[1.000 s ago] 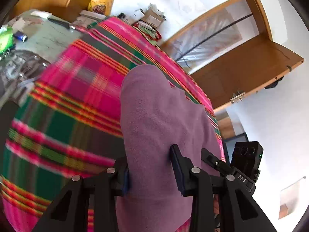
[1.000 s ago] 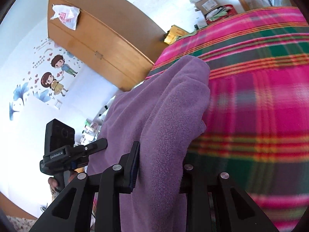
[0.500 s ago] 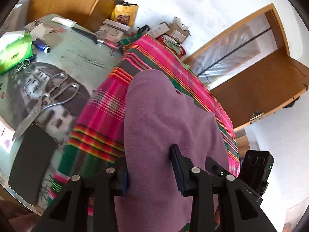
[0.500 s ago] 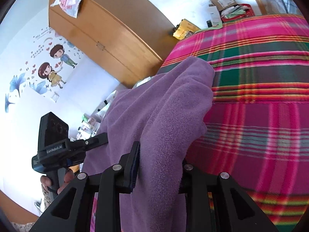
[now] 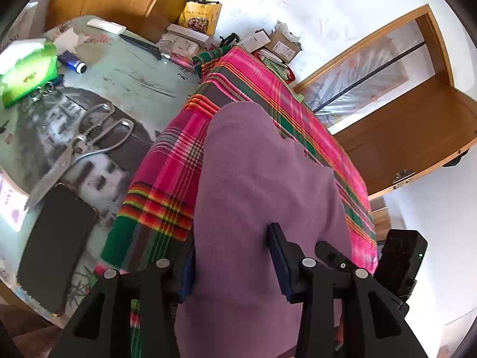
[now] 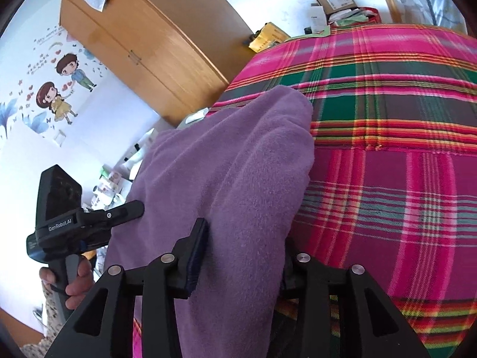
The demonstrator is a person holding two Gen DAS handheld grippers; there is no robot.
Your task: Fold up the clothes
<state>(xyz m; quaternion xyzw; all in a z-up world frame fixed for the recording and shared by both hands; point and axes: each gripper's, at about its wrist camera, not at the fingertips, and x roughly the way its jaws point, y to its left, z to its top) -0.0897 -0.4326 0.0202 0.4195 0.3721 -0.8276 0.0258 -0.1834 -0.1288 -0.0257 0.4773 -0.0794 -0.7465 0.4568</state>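
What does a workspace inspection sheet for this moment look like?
Surface: table partly under plaid cloth.
Job's things: purple garment draped over the cloth.
Clutter: scissors, dark phone, green tissue pack, boxes.
Grippers: left gripper and right gripper straddle garment folds; jaws have just been opening; grip unclear.
Cables: nothing seen.
Surroundings: wooden cabinet, cartoon wall stickers, wooden door.

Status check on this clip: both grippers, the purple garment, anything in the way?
Left gripper and right gripper: jaws just opening, purple fleece garment between them. Garment draped on plaid cloth. Scissors lie off to the side, clear.
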